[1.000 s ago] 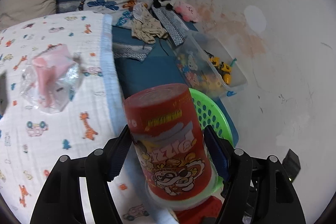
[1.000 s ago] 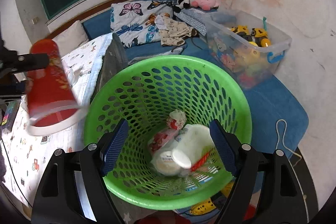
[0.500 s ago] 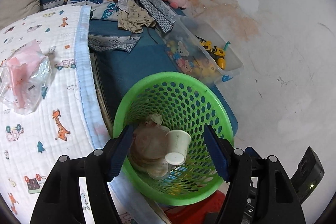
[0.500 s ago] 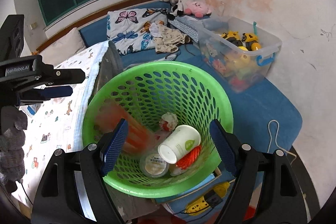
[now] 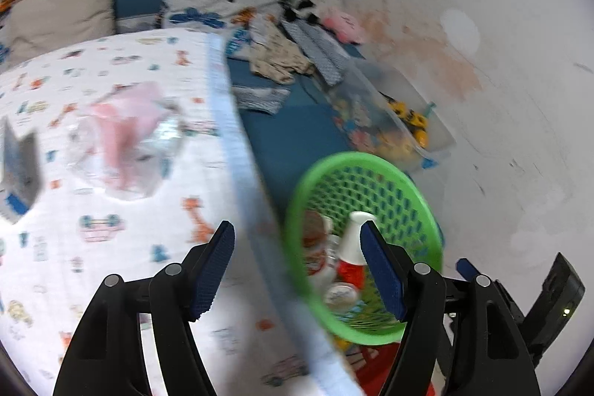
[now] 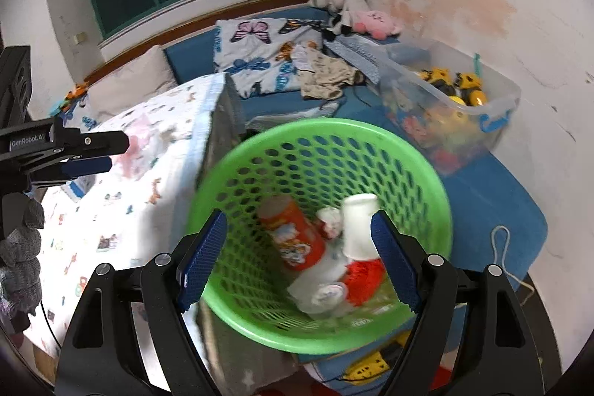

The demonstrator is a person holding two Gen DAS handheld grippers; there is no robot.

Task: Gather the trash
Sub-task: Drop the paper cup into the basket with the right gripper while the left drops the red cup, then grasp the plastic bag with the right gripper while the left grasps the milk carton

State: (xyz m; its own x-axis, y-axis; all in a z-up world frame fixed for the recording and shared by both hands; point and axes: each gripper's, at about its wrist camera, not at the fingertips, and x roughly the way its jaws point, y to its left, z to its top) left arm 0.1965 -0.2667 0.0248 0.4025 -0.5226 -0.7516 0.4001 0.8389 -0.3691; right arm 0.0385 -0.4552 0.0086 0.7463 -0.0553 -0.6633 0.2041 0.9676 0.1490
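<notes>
The red snack can (image 6: 293, 236) lies in the green basket (image 6: 323, 136), both grippers' jaws gape empty, and the left gripper (image 5: 297, 270) should next seize the crumpled plastic bag (image 5: 126, 143) on the bed (image 5: 92, 240).

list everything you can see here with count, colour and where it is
basket: 1, green, beside the bed
snack can: 1, red, in the basket
cup: 1, white, in the basket
plastic bag: 1, clear with pink inside, on the bed blanket
blanket: 1, white, printed, on the bed
toy bin: 1, clear, by the wall
butterfly pillow: 1, white, at the bed's far end
left tool: open, empty
right tool: open, around the basket's near rim
</notes>
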